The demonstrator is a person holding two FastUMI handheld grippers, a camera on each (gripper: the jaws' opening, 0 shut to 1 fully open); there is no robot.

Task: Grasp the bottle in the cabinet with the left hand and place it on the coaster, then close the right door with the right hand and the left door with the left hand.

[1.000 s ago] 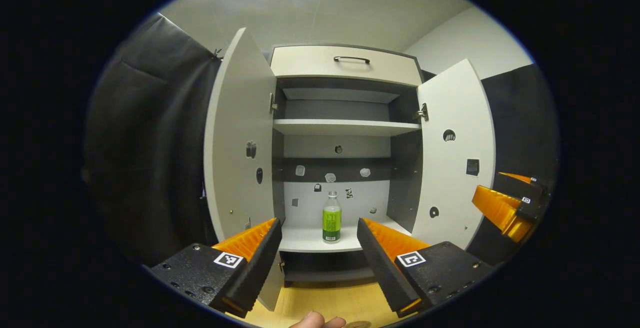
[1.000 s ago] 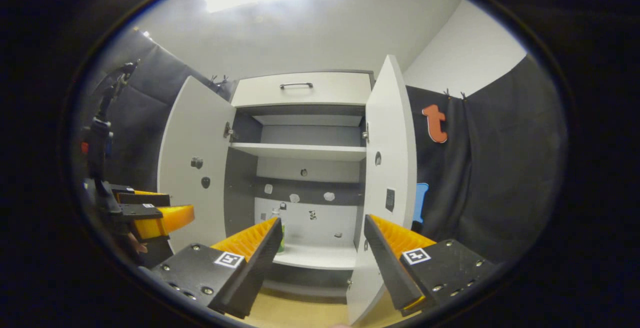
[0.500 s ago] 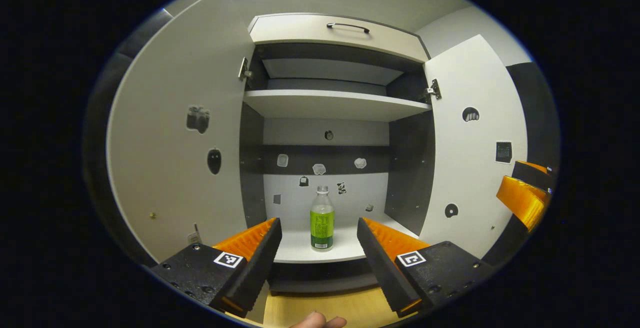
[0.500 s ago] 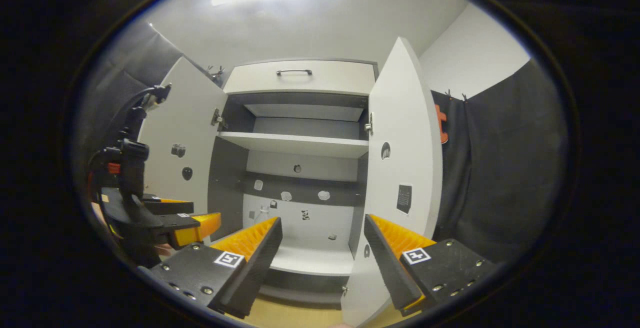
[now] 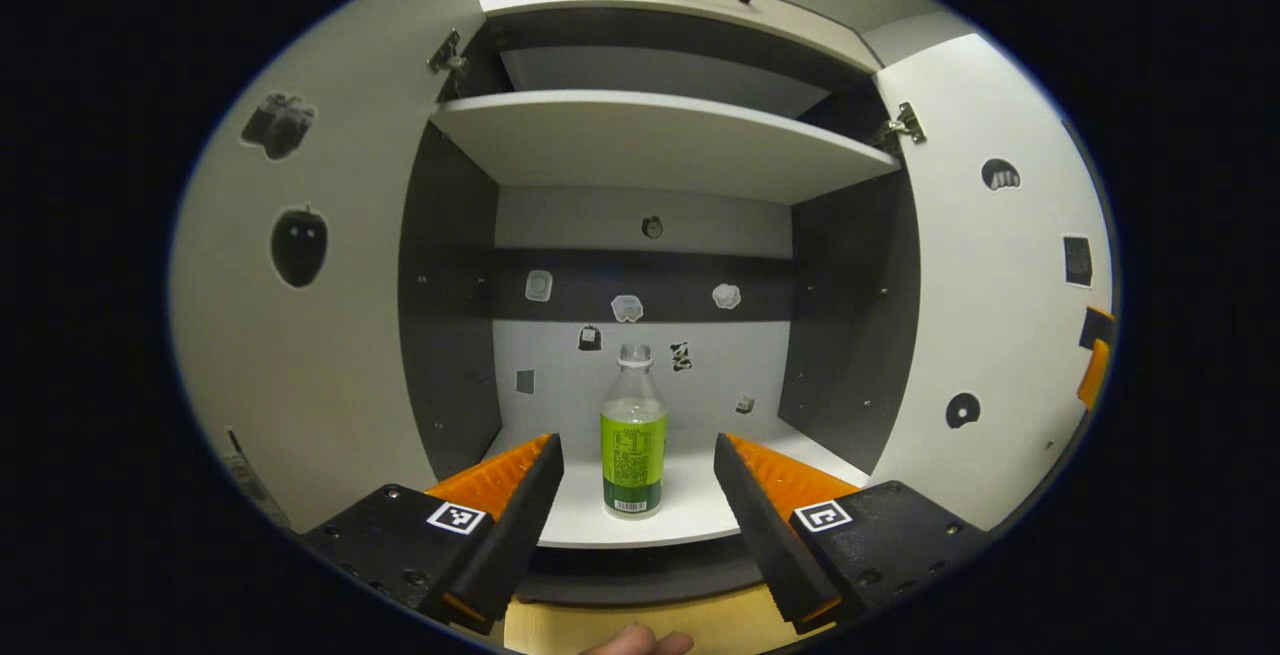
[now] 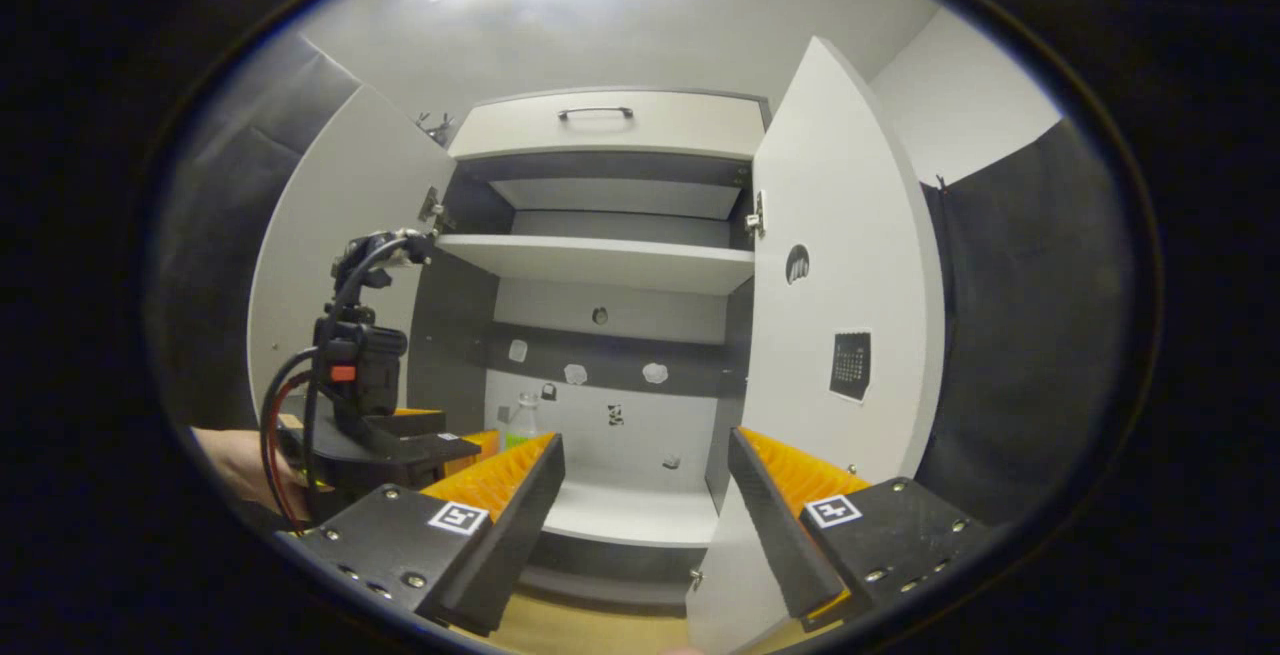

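Nearing the bottle, left tool has advanced, jaws spread.

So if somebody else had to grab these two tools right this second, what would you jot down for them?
Left hand-held gripper: open, aimed at the bottle, not touching it.
Right hand-held gripper: open, holding nothing, in front of the right door.
Bottle: upright on the cabinet's lower shelf, between the left fingers in the left gripper view but farther in.
Left door and right door both open.
Done: nothing yet.
Left: grasp the bottle, set it on the coaster, close the right door, then the left.
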